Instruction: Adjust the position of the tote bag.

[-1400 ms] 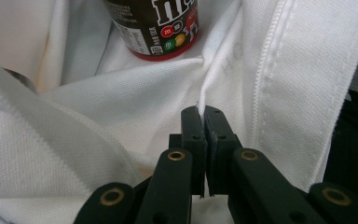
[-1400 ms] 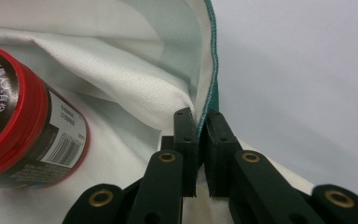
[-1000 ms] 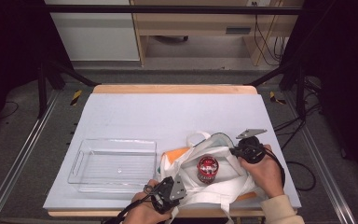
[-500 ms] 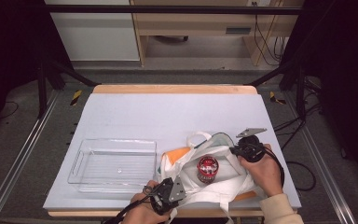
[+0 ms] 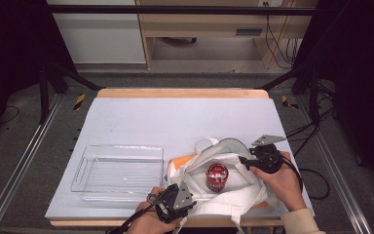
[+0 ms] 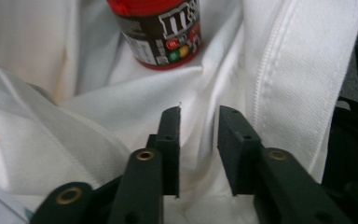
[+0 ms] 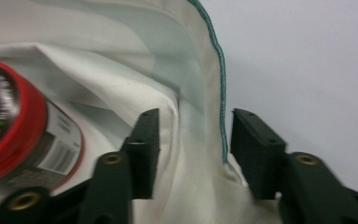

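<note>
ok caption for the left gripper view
Left tongs open over white bag fabric, red candy jar just beyond.

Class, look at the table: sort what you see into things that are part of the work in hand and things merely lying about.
Part of the work:
- white bag, its rim between both grippers' jaws
- red candy jar inside the bag
- left gripper, jaws just opening
- right gripper, jaws just opening

Lying about:
- clear tray
- orange thing under the bag

Candy jar point(image 5: 216, 176) in bag point(image 5: 233, 195), tray point(image 5: 117, 168) left, apparently apart
</note>
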### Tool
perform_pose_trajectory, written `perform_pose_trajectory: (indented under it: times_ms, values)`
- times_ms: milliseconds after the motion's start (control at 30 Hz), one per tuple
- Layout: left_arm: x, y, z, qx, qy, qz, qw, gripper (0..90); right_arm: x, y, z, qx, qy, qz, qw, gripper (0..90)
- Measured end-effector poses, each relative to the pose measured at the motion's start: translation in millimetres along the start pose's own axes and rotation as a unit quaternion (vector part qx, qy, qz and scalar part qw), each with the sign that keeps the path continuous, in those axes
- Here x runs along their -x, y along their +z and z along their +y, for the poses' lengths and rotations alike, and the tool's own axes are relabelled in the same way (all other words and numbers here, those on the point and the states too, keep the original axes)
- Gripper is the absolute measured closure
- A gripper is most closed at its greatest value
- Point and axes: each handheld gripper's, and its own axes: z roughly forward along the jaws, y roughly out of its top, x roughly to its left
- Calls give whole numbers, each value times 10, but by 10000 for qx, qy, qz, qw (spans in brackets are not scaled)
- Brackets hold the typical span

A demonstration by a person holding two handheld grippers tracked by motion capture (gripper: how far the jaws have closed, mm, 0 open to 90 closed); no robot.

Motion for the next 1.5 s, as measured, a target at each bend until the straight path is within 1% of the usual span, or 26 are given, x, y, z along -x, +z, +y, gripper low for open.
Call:
perform_pose_trajectory:
  times_ms: [100, 233, 300, 333, 400, 467, 500, 600, 633, 667, 700, 733, 767, 800, 833, 1033, 1067, 1100, 1167, 1267, 1300, 1333, 1367, 1400, 1467, 1500]
  values:
    - [-31, -72, 39, 161, -81, 84, 9998, 606, 4, -178, 13, 141, 8, -51, 9999, 335]
    - [-49, -196, 126, 405, -186, 183, 9988, 505, -33, -397, -2, 297, -10, -72, 9995, 274]
    - [-53, -208, 142, 437, -201, 188, 9987, 452, -67, -473, -28, 383, 7, -83, 9992, 262]
    - [-61, -224, 169, 494, -210, 213, 9983, 452, -67, -473, -28, 383, 7, -83, 9992, 247]
    - [-92, -237, 225, 546, -244, 247, 9979, 406, -155, -575, -115, 535, 5, -62, 9985, 213]
    - [-128, -257, 285, 595, -284, 296, 9974, 372, -176, -593, -140, 556, -7, -41, 9984, 208]
    - [-182, -307, 372, 719, -346, 320, 9963, 356, -229, -639, -194, 572, -18, -2, 9984, 210]
    - [-245, -360, 456, 749, -364, 355, 9959, 313, -283, -699, -232, 569, -78, 42, 9983, 209]
    - [-321, -400, 541, 785, -438, 428, 9950, 303, -333, -764, -248, 617, -151, 51, 9980, 199]
    - [-321, -400, 541, 785, -438, 428, 9950, 286, -358, -798, -251, 656, -148, 53, 9977, 183]
    - [-406, -430, 628, 743, -473, 458, 9951, 272, -378, -829, -255, 688, -174, 19, 9975, 172]
    - [-406, -430, 628, 743, -473, 458, 9951, 264, -378, -829, -255, 688, -174, 19, 9975, 172]
    - [-485, -454, 714, 657, -429, 509, 9956, 256, -424, -876, -266, 737, -207, 46, 9971, 186]
    - [-485, -454, 714, 657, -429, 509, 9956, 253, -424, -876, -266, 737, -207, 46, 9971, 186]
    - [-545, -470, 782, 561, -412, 581, 9959, 254, -469, -906, -281, 766, -262, 79, 9967, 205]
    - [-689, -474, 934, 392, -277, 803, 9956, 254, -582, -898, -309, 654, -456, 215, 9966, 230]
    - [-720, -459, 944, 359, -290, 813, 9956, 254, -598, -888, -307, 630, -496, 237, 9965, 233]
    - [-782, -438, 947, 324, -345, 848, 9953, 261, -627, -874, -292, 615, -551, 285, 9962, 276]
    - [-844, -413, 936, 312, -406, 851, 9951, 276, -669, -861, -268, 625, -649, 331, 9954, 285]
    - [-899, -375, 919, 291, -464, 836, 9950, 299, -725, -857, -243, 630, -737, 385, 9945, 314]
    - [-938, -301, 905, 179, -458, 783, 9957, 312, -770, -828, -221, 588, -834, 476, 9936, 340]
    - [-938, -301, 905, 179, -458, 783, 9957, 313, -770, -828, -221, 588, -834, 476, 9936, 340]
    - [-944, -269, 903, 126, -443, 761, 9960, 311, -810, -771, -221, 510, -895, 573, 9930, 357]
    - [-940, -236, 902, 113, -454, 687, 9965, 311, -810, -771, -221, 510, -895, 573, 9930, 357]
    - [-920, -192, 906, 108, -405, 732, 9964, 316, -844, -700, -238, 415, -937, 705, 9922, 368]
    - [-906, -146, 911, 49, -338, 745, 9966, 345, -851, -666, -247, 384, -943, 771, 9918, 373]
